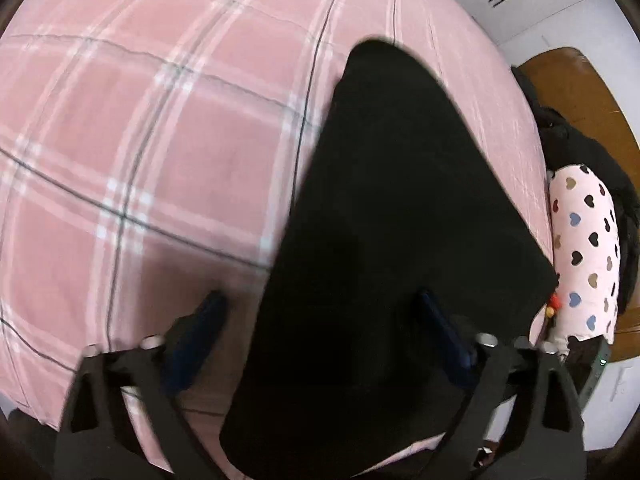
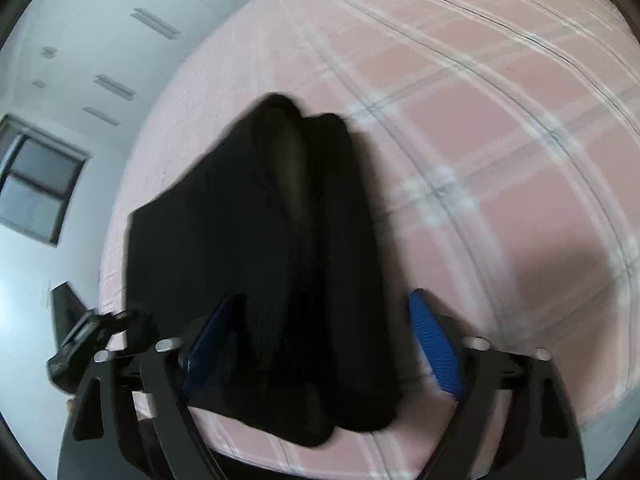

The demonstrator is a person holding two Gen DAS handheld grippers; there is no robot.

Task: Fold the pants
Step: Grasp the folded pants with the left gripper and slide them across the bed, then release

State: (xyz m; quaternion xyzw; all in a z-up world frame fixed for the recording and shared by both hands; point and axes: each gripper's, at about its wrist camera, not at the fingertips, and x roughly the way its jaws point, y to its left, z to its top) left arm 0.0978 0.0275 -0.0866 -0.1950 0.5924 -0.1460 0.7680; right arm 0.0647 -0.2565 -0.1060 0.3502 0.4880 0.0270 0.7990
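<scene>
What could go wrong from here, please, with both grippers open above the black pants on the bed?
1. The black pants lie bunched in uneven layers, so the right gripper might pinch only some of them.
2. The pants reach the near edge of the pink plaid bedsheet and could slip off if tugged.
3. The left gripper works beside a heart-print pillow and might snag it.

Black pants (image 1: 392, 216), pink plaid bedsheet (image 1: 140, 120), heart-print white pillow (image 1: 586, 240)

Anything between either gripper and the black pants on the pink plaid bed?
Nothing visible. The black pants lie on the pink plaid bedcover, directly ahead of the open left gripper and open right gripper. The heart-print pillow sits off beside them.
</scene>
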